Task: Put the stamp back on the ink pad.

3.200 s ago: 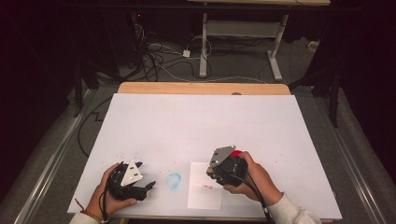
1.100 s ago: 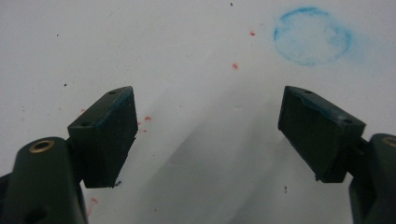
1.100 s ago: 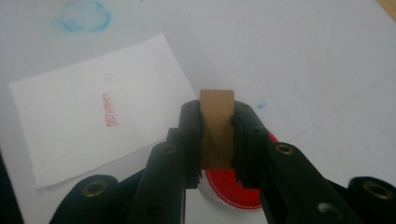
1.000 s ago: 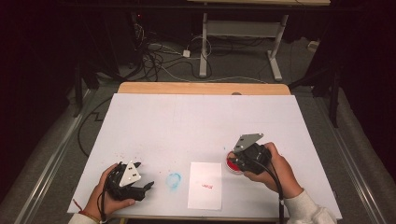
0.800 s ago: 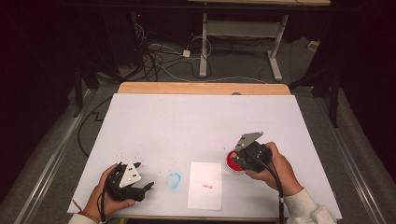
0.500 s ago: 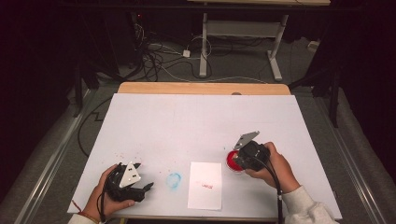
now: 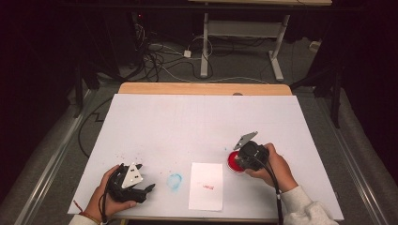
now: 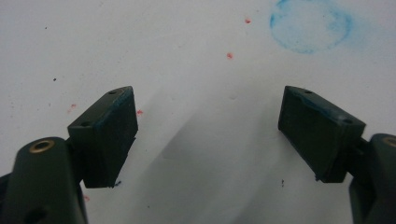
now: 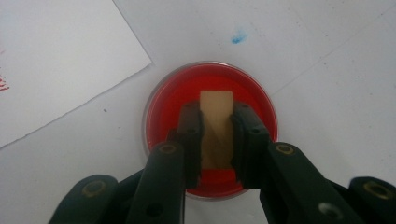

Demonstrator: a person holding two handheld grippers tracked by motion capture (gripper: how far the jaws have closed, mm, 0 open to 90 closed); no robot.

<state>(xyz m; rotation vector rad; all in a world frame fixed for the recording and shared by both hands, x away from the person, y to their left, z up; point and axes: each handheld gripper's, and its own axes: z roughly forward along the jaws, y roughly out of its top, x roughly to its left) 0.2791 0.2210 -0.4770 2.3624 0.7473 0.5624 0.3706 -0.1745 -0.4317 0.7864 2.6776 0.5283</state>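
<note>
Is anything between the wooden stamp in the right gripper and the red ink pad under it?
Nothing visible. The right gripper holds the wooden stamp directly over the red ink pad, whose red surface lies uncovered; the white paper lies off to one side.

No text, label, brand, number or sign could be read anywhere; the only thing resembling print was a small red mark on the white sheet of paper (image 7: 206,185) near the table's front edge, too small and blurred to make out.
</note>
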